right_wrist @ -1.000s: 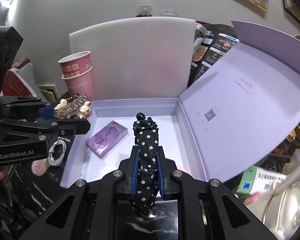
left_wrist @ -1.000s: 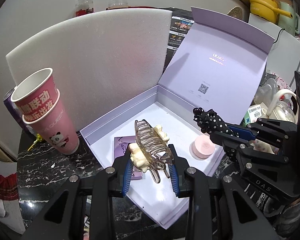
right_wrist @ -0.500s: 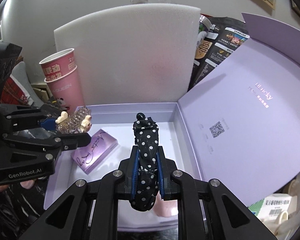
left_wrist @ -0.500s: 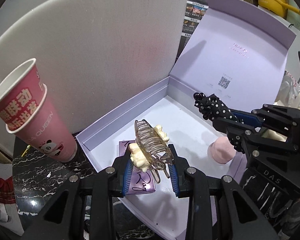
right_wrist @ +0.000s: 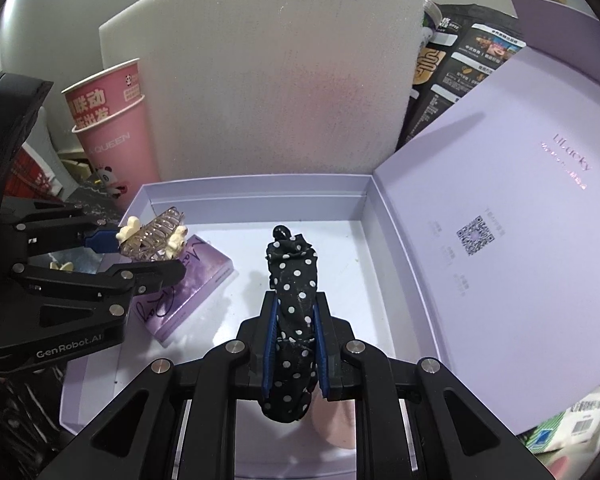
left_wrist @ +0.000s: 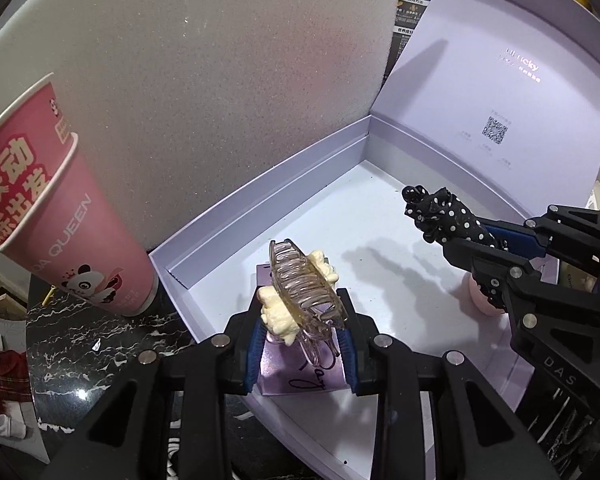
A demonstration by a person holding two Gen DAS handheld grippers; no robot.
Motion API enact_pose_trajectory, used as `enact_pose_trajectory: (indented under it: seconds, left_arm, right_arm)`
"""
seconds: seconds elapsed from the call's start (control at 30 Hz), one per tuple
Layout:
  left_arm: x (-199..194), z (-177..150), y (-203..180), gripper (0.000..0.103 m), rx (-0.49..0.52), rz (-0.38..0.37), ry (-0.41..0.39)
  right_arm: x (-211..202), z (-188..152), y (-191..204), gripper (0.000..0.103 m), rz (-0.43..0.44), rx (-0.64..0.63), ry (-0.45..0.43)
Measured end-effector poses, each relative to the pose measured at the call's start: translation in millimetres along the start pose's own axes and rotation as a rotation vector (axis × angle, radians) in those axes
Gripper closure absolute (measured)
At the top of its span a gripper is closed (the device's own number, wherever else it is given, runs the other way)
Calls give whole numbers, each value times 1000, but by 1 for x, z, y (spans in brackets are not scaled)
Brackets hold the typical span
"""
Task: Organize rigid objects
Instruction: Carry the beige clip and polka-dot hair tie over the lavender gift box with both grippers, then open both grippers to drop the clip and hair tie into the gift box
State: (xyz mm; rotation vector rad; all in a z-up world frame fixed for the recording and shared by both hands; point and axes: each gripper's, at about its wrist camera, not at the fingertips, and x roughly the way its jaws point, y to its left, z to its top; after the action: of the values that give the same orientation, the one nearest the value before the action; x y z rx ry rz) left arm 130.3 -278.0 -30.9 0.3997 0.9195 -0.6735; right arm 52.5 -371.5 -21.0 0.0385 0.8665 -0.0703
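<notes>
Holding clear hair claw (left_wrist: 304, 288) clamped in my left gripper (left_wrist: 302, 344); right gripper (right_wrist: 294, 344) squeezed on polka-dot hair clip (right_wrist: 292, 300). Both hang above lavender box (right_wrist: 256, 188), over its purple card (right_wrist: 196, 292). Claw: light, stiff, brittle teeth, slick; grip across body. Fabric-covered clip: light, gives slightly.

Box (right_wrist: 256, 188) floor bare mid-back, purple packet (right_wrist: 196, 280) left, foam board (right_wrist: 260, 80) behind

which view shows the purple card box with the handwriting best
The right wrist view: the purple card box lies mostly in the open on the lavender box floor. In the left wrist view the left gripper and hair claw cover most of it.
</notes>
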Motion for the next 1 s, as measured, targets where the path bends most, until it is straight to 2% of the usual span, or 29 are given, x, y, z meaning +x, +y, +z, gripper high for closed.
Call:
enact_pose_trajectory:
  seconds: [0.17,0.33,0.47,0.57,0.67,0.73,0.93,1.0]
  left_arm:
    - [11,1,-4,71,18,28,25]
    - [26,3,-5,71,6,5,62]
    - [30,7,-12,71,20,42,73]
    - [32,9,-17,71,33,46,70]
    - [33,8,-20,71,36,19,75]
    - [34,7,-22,71,41,17,85]
    - [27,5,-26,71,45,39,89]
    - [27,6,-27,71,44,43,89]
  right_arm:
    - [6,-4,-1,86,1,9,9]
    - [12,-9,0,86,14,13,33]
    - [11,-12,1,85,12,13,40]
    - [10,-13,0,75,-1,13,40]
    - [7,-11,-2,72,-11,16,30]
    - [3,-10,-5,64,-19,27,21]
    - [-12,-11,-16,62,-76,42,-5]
    - [-18,-11,-19,58,-85,55,-12]
